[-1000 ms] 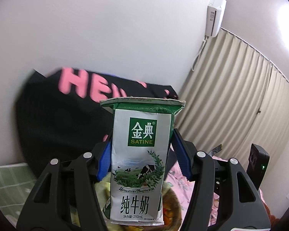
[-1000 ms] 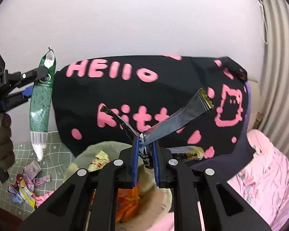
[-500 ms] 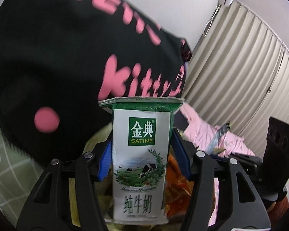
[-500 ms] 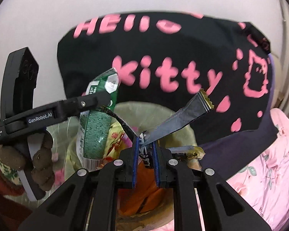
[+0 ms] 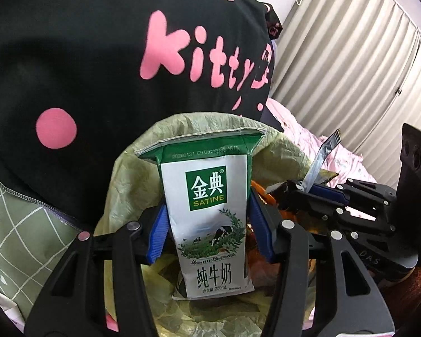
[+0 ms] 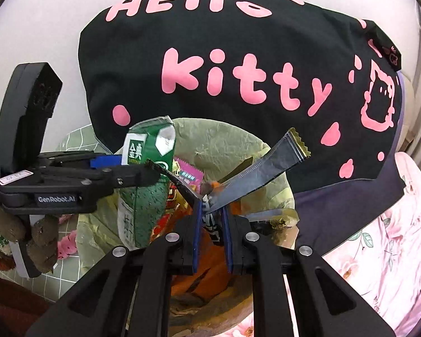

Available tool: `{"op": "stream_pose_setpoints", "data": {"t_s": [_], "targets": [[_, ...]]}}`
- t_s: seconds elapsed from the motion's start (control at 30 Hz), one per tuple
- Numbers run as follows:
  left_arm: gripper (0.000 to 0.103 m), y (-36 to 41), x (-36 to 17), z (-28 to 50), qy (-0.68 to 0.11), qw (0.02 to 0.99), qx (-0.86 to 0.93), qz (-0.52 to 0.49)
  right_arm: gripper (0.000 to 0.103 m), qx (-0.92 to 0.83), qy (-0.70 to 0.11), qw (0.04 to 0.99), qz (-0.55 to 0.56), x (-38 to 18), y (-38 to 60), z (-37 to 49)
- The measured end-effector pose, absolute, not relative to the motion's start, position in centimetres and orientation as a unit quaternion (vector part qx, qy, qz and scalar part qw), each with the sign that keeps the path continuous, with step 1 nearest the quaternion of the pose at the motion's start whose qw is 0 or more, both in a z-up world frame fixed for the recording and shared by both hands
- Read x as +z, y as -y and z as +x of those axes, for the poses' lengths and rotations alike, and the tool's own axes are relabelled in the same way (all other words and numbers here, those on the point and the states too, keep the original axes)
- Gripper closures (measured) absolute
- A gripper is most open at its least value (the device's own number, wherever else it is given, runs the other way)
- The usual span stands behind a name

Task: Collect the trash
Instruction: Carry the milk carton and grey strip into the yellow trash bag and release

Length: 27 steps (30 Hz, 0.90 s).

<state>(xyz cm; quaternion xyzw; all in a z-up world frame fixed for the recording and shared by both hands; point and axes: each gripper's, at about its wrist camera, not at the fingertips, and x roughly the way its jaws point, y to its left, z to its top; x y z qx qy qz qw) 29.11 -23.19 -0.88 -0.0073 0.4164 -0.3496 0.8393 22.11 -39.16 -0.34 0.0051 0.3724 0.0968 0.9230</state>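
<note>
A green-and-white milk carton [image 5: 207, 185] stands upright between the blue pads of my left gripper [image 5: 207, 224], whose jaws are closing and press on its sides. It hangs over the mouth of a bin lined with a yellow-green bag [image 5: 132, 174]. My right gripper [image 6: 212, 224] is shut on a bunch of wrappers; one long silver-grey wrapper [image 6: 266, 165] sticks up to the right. It hovers over the same bag [image 6: 224, 140]. The right wrist view shows the carton [image 6: 146, 193] and left gripper [image 6: 132, 168] at the left. Orange and red wrappers [image 6: 210, 264] lie in the bin.
A black cushion with pink "Hello Kitty" lettering [image 6: 238, 42] leans right behind the bin. Pink floral bedding [image 6: 393, 238] lies to the right, a green checked cloth [image 5: 19, 238] with small pink wrappers [image 6: 67, 244] to the left. A gloved hand [image 6: 39, 241] holds the left gripper. Curtains [image 5: 350, 56] hang at the right.
Both grippers have come down and tipped forward toward the bin. The carton and the wrappers now hang over its mouth, and the two grippers have drawn close together.
</note>
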Motion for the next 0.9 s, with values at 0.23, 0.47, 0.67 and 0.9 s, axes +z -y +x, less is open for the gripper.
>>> {"op": "stream_pose_setpoints", "data": {"t_s": [0.23,0.47,0.67,0.9], "targets": [[0.053,23.0,-0.9,29.3,-0.424,0.833,-0.355,-0.011,0.089,0.082,-0.372,0.924,0.010,-0.4,39.4,21.8],[0.053,22.8,-1.4,30.2,-0.440,0.824,-0.357,-0.017,0.089,0.073,-0.367,0.927,0.023,0.0,39.7,21.7],[0.053,21.9,-0.8,30.4,-0.447,0.814,-0.367,-0.045,0.089,0.068,-0.359,0.930,0.035,0.3,40.0,21.5],[0.030,19.5,1.3,30.0,-0.437,0.812,-0.375,-0.094,0.068,0.055,-0.364,0.929,0.042,0.0,40.1,21.6]]}}
